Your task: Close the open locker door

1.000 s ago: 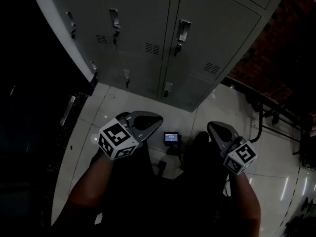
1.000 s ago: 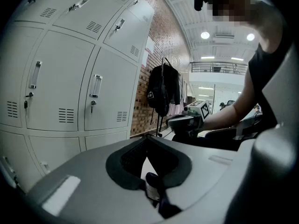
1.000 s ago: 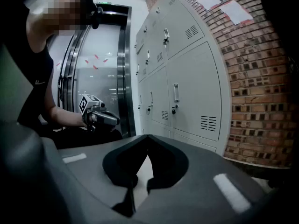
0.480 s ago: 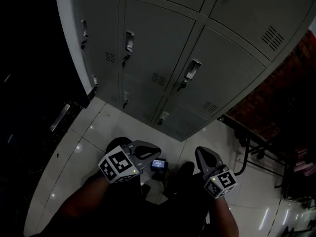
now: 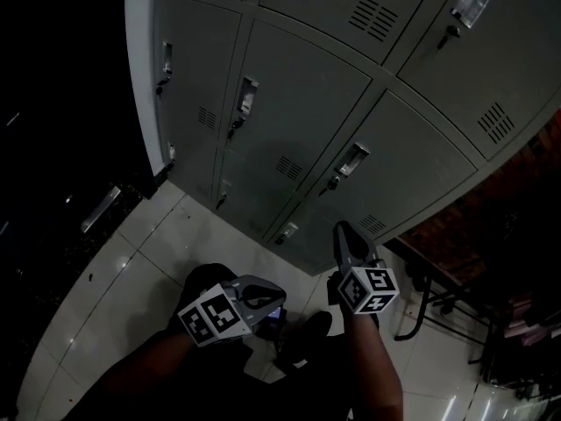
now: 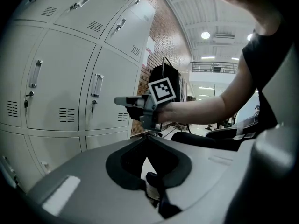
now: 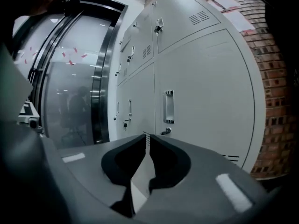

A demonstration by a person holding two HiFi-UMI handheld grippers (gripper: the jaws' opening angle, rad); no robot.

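The lockers point(image 5: 351, 103) rose as a grey bank of doors from the tiled floor point(image 5: 131, 261). Every door in view lay flush with the bank's front, so I could not tell which one was the open door. The right gripper point(image 5: 340, 229) was raised in front of the lockers, near 1 of the lower doors point(image 7: 201, 92) and apart from it, aimed just below that door's handle point(image 7: 169, 106). Its 2 jaws were opening, with a thin slit between the tips and nothing in it. The left gripper point(image 5: 279, 289) hung lower and farther back from the lockers, over the floor, pointing across toward the right one. Its jaws met at the tips and held nothing. A brick wall point(image 7: 275, 101) met the lockers' right end, and a glass door in a dark metal frame point(image 7: 100, 78) stood past their left end.
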